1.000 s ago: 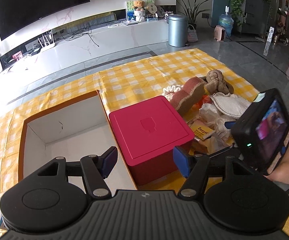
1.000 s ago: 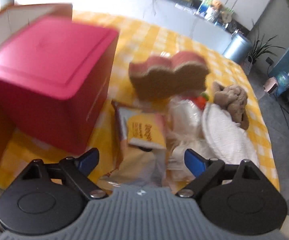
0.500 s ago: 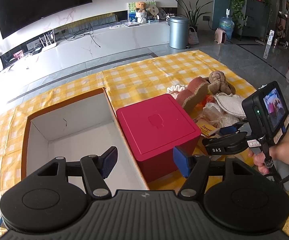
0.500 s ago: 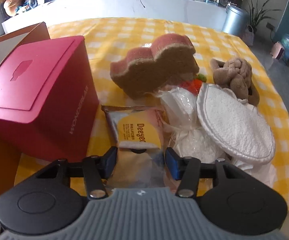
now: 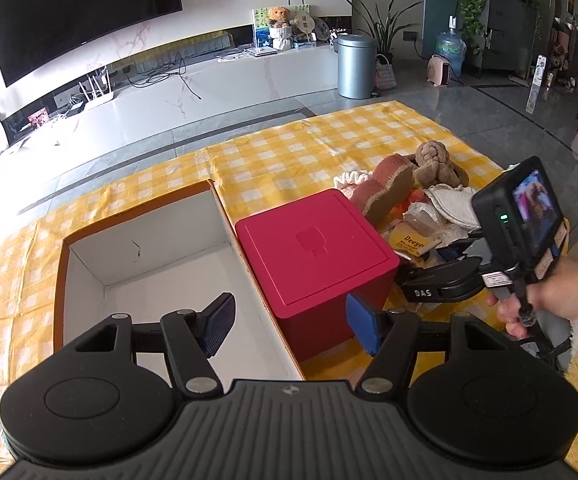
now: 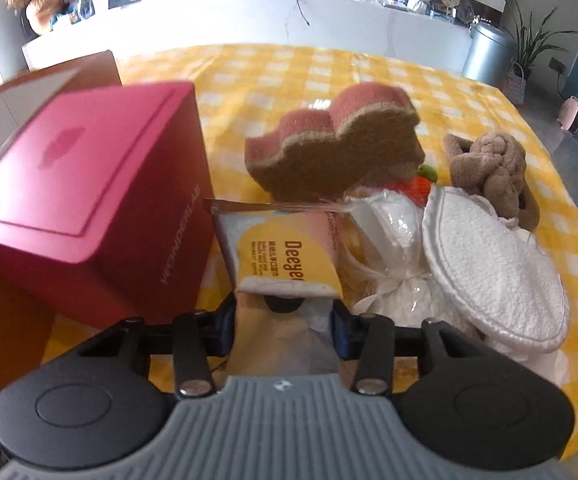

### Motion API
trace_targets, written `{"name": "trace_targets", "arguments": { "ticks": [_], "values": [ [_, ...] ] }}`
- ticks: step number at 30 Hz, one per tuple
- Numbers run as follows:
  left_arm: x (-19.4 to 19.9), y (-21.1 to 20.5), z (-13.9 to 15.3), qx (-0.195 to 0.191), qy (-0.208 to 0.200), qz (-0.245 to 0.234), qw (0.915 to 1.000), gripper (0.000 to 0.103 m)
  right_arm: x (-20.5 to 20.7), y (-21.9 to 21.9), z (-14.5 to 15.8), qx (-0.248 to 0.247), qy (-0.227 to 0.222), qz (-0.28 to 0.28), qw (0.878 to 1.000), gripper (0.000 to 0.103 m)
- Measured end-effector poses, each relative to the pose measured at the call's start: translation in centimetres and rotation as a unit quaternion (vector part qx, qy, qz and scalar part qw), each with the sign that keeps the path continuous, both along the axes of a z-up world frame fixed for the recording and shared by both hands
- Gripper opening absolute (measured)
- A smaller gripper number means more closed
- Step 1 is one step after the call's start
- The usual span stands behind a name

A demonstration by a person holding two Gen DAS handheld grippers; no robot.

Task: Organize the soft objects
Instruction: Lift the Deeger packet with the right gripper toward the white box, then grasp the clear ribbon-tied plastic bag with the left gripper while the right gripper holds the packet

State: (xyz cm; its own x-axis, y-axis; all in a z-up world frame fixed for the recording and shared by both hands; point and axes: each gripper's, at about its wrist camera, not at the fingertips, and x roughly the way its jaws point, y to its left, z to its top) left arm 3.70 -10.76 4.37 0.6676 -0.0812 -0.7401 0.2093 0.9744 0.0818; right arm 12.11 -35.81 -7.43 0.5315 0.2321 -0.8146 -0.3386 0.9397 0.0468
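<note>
A pile of soft things lies on the yellow checked cloth [image 5: 289, 152]: a pink and brown sponge [image 6: 329, 148], a brown plush knot [image 6: 489, 164], a round white pad [image 6: 493, 272], a clear bag of white stuff [image 6: 389, 240] and a yellow packet [image 6: 285, 256]. My right gripper [image 6: 283, 326] is closing on the near end of the yellow packet, which fills the gap between the blue pads. My left gripper [image 5: 291, 322] hangs open and empty over the edge between the open cardboard box [image 5: 149, 280] and the red box [image 5: 313, 252].
The red lidded box [image 6: 81, 184] stands just left of the packet, against the cardboard box's wall. A hand [image 5: 529, 304] holds the right gripper's handle at the right. Beyond the cloth are grey floor, a white low cabinet and a metal bin [image 5: 355, 66].
The right gripper's jaws have come in from wide apart to both sides of the yellow packet, and its view has rolled level. The left gripper stays open in place.
</note>
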Motion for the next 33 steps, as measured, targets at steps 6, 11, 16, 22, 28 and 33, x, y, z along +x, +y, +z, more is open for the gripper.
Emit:
{"name": "trace_targets", "arguments": {
  "ticks": [6,11,16,22,28,33],
  "values": [
    [1.2,-0.4,0.3,0.002,0.002,-0.002,1.0000,0.075,-2.6,-5.8,3.8,0.202,-0.053,-0.039,0.977,0.045],
    [3.9,-2.5,0.5,-0.007,0.017,-0.028,0.9994,0.075,-4.0,-9.2,5.9,0.301,-0.114,-0.099,0.942,0.045],
    [6.9,-5.8,-0.3,-0.053,0.054,-0.060,0.9953,0.075,-5.3,-12.6,7.2,0.318,-0.158,-0.196,0.914,0.045],
    [11.2,-11.9,-4.7,-0.077,0.150,-0.079,0.9825,0.076,-6.7,-16.3,6.6,0.295,-0.165,-0.253,0.906,0.046],
    [14.9,-15.6,-9.0,-0.069,0.197,-0.041,0.9770,0.075,-6.7,-17.3,5.7,0.304,-0.151,-0.258,0.905,0.046],
    [17.5,-17.7,-11.1,-0.062,0.242,-0.020,0.9680,0.074,-6.5,-17.2,5.4,0.303,-0.149,-0.248,0.908,0.046]
  ]
}}
